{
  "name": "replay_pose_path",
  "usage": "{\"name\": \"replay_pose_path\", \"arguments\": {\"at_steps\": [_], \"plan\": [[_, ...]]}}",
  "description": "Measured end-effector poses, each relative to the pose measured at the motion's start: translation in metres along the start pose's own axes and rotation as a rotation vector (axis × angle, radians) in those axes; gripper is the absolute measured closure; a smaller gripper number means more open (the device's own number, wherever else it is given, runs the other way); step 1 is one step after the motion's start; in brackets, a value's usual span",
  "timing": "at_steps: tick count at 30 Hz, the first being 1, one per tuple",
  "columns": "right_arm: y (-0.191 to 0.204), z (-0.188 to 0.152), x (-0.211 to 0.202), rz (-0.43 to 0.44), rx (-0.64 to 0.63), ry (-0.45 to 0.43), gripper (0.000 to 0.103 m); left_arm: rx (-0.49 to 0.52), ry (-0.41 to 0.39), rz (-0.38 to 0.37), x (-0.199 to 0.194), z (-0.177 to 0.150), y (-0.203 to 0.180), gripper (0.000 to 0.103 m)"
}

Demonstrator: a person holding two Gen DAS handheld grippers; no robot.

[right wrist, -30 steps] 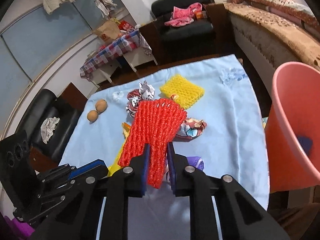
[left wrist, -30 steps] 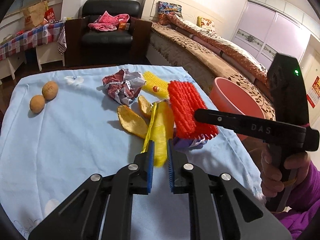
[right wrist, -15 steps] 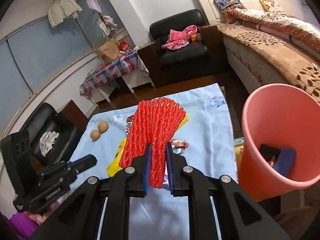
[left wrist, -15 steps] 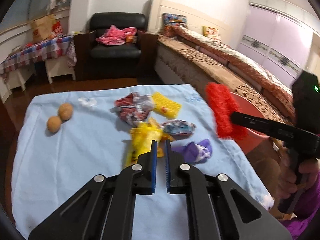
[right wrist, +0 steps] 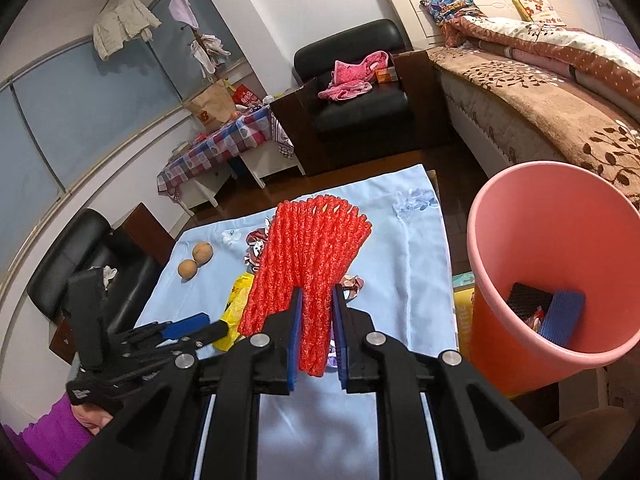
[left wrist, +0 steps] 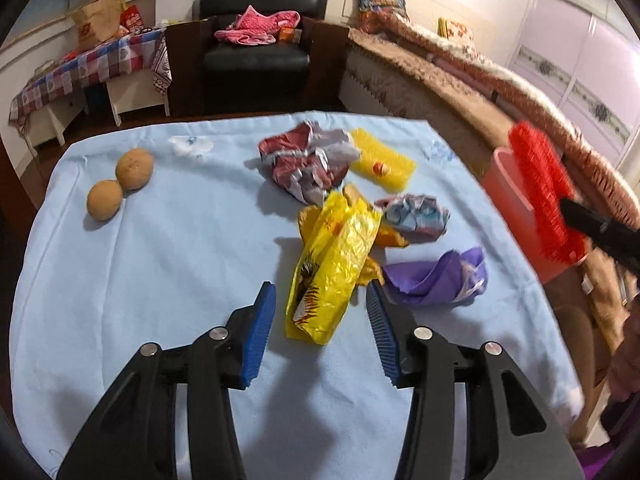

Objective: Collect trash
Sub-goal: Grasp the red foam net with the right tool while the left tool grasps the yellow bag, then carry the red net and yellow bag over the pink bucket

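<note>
Left wrist view: the left gripper (left wrist: 320, 312) has its jaws opening, and the yellow bag (left wrist: 334, 268) lies loose between them on the counter (left wrist: 160, 264).

Right wrist view: the right gripper (right wrist: 316, 332) has its jaws clenched on the red net (right wrist: 312, 256), near the pink bin (right wrist: 516, 216).

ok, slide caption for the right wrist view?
Right gripper clamps a red foam net beside the pink bin, above the blue-clothed table.

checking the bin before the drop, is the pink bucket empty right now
No, the right wrist view shows the pink bucket already holding a blue foam piece and a black item at its bottom.
</note>
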State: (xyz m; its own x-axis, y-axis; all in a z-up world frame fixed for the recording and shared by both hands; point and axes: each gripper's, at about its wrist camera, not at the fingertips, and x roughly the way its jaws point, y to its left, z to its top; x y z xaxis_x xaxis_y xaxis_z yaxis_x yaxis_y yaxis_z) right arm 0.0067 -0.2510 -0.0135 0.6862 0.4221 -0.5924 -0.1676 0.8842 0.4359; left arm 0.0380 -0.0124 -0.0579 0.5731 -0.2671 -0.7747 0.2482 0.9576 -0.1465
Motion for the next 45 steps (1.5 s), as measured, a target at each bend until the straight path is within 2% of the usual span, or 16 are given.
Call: {"name": "replay_pose_path", "arguments": {"at_steps": [3,5,6,8,10,12,19,26,36,45], "plan": [[-0.002,0.000,-0.002,-0.003,0.003,-0.005,0.089,0.012,-0.015,0.020,0.004,-0.002,-0.002,0.056],[-0.004,0.000,-0.003,-0.009,0.003,-0.009,0.089,0.007,-0.024,0.021,0.002,-0.003,-0.002,0.067],[-0.006,-0.001,-0.004,-0.010,0.004,-0.010,0.089,0.007,-0.023,0.019,0.002,-0.003,-0.002,0.081],[-0.009,-0.002,-0.004,-0.008,0.013,-0.011,0.089,0.006,-0.018,0.015,0.001,-0.002,-0.002,0.085],[-0.010,-0.002,-0.005,-0.006,0.020,-0.014,0.089,0.018,-0.022,0.016,-0.001,-0.002,-0.005,0.095],[-0.013,-0.001,-0.007,-0.005,0.025,-0.020,0.089,0.019,-0.032,0.015,-0.005,0.000,-0.009,0.097],[-0.031,0.003,-0.027,-0.038,0.052,-0.079,0.089,0.040,-0.124,-0.070,-0.037,0.020,-0.036,0.097],[-0.067,0.005,-0.056,-0.125,0.115,-0.150,0.089,0.125,-0.183,-0.168,-0.049,0.043,-0.091,0.097],[-0.132,-0.003,-0.096,-0.276,0.222,-0.221,0.089,0.229,-0.179,-0.287,-0.031,0.066,-0.171,0.097],[-0.155,-0.009,-0.096,-0.322,0.257,-0.218,0.089,0.290,-0.135,-0.344,-0.006,0.070,-0.224,0.097]]}}
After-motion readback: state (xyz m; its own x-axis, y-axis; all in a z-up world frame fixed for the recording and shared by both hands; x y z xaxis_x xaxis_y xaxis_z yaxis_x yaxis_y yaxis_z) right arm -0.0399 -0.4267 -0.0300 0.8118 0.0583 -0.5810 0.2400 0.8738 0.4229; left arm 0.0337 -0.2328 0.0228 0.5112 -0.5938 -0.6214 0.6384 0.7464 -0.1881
